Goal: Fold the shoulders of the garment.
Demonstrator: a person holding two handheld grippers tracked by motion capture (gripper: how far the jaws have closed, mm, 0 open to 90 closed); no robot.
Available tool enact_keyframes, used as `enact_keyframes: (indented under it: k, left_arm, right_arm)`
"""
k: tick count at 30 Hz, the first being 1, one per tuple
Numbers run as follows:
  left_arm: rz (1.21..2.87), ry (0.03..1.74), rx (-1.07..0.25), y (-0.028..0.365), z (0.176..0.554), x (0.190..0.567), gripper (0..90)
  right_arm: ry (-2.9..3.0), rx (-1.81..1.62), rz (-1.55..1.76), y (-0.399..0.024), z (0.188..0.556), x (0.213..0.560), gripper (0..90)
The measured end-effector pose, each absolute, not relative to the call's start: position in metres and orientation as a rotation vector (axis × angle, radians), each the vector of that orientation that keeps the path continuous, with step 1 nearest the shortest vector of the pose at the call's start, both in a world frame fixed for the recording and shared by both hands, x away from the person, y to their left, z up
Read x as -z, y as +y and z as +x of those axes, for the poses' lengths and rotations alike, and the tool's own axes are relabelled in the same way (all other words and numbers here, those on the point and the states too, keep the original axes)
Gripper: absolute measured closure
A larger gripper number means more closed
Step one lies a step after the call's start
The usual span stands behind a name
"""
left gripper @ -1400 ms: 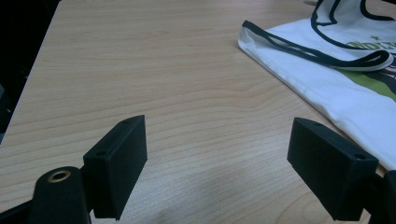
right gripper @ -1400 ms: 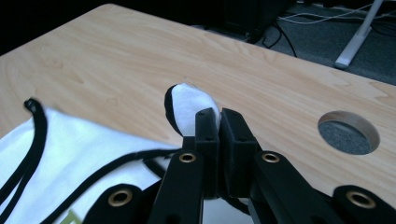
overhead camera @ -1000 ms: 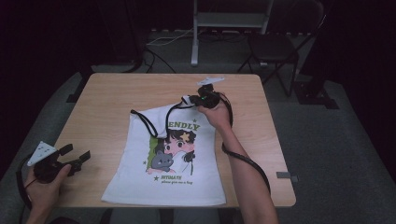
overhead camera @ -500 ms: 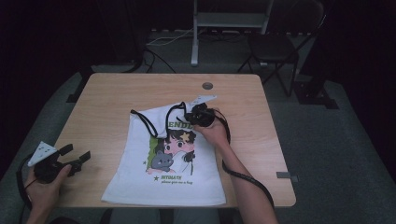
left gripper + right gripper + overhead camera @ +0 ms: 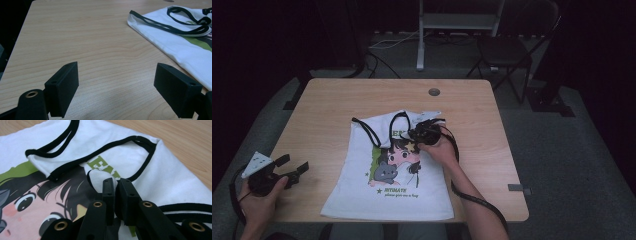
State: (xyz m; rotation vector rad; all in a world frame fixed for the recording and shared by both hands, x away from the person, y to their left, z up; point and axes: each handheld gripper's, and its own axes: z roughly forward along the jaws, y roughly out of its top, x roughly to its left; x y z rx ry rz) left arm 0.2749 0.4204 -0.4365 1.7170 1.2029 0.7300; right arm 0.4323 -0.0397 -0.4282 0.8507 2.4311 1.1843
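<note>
The right gripper [image 5: 115,182] pinches a fold of the white tank top [image 5: 387,185] near its neckline; the garment's length runs toward the person, while the left gripper [image 5: 292,165] gapes wide, well left.

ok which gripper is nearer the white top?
Right. The right gripper is on the white top, jaws pinching a fold near the neckline. The left gripper sits open over bare table, off to the top's left.

The high view looks down on the light wooden table [image 5: 337,105]; both gripper views skim it closely, sharing the white printed cotton top [image 5: 185,47].
</note>
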Motion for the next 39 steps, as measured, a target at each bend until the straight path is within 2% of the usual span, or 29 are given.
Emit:
enact_keyframes:
  k: [5, 9, 13, 17, 20, 39]
  left_arm:
    - [1.719, 1.202, -0.73, 0.42, 0.275, 0.436, 19.7]
    - [1.721, 1.2, -0.729, 0.42, 0.274, 0.436, 19.7]
    - [1.721, 1.2, -0.729, 0.42, 0.275, 0.436, 19.7]
    - [1.727, 1.197, -0.73, 0.42, 0.275, 0.436, 19.7]
    - [1.725, 1.198, -0.73, 0.42, 0.275, 0.436, 19.7]
    - [1.73, 1.197, -0.736, 0.419, 0.274, 0.436, 19.7]
  right_arm:
    - [2.453, -1.148, 0.814, -0.035, 0.428, 0.432, 79.8]
    - [2.463, -1.094, 0.775, -0.033, 0.427, 0.434, 73.0]
    - [2.467, -1.074, 0.754, -0.033, 0.425, 0.434, 73.5]
    - [2.487, -1.058, 0.745, -0.032, 0.423, 0.435, 80.0]
    - [2.485, -1.069, 0.752, -0.032, 0.421, 0.435, 81.8]
    - [2.488, -1.119, 0.738, -0.032, 0.403, 0.434, 82.3]
